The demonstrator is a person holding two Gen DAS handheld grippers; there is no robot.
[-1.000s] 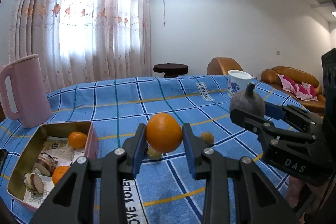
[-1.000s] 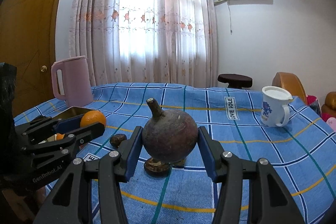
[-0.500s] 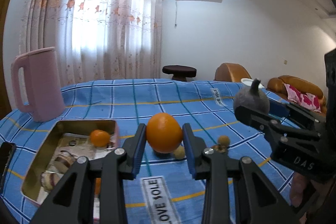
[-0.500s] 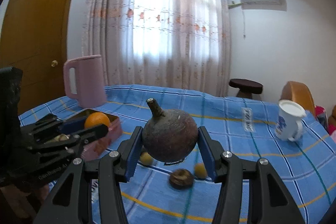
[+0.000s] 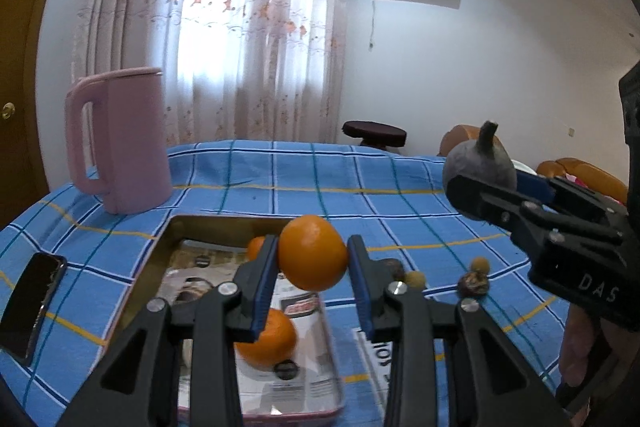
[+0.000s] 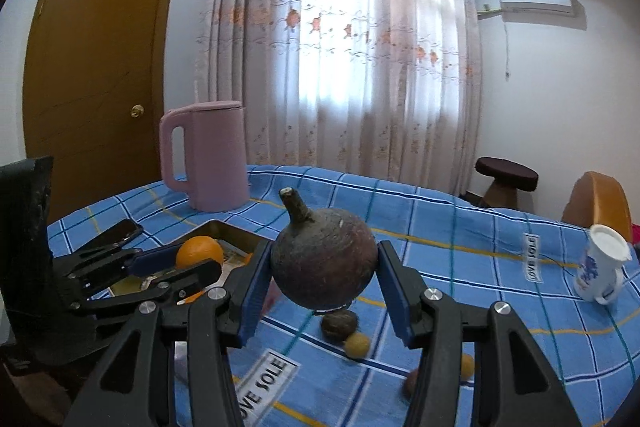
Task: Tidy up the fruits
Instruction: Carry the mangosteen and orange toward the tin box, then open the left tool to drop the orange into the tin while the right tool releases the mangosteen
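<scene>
My left gripper [image 5: 313, 269] is shut on an orange [image 5: 312, 252] and holds it above the right side of a metal tin tray [image 5: 160, 259]. The tray holds two more oranges [image 5: 268, 341] and some packets. My right gripper [image 6: 326, 289] is shut on a dark round mangosteen [image 6: 325, 263] with a stem, held above the blue checked tablecloth [image 6: 460, 239]. The right gripper also shows at the right of the left wrist view [image 5: 560, 227], and the left gripper at the left of the right wrist view [image 6: 132, 275].
A pink kettle [image 5: 118, 143] stands behind the tray. A black phone [image 5: 32, 307] lies left of it. Several small brown and yellow fruits [image 6: 348, 333] lie on the cloth right of the tray. A white mug [image 6: 602, 269] stands far right.
Both grippers have moved left with their fruit. The orange now hangs over the tray's right side, and the mangosteen has come closer to the tray.
</scene>
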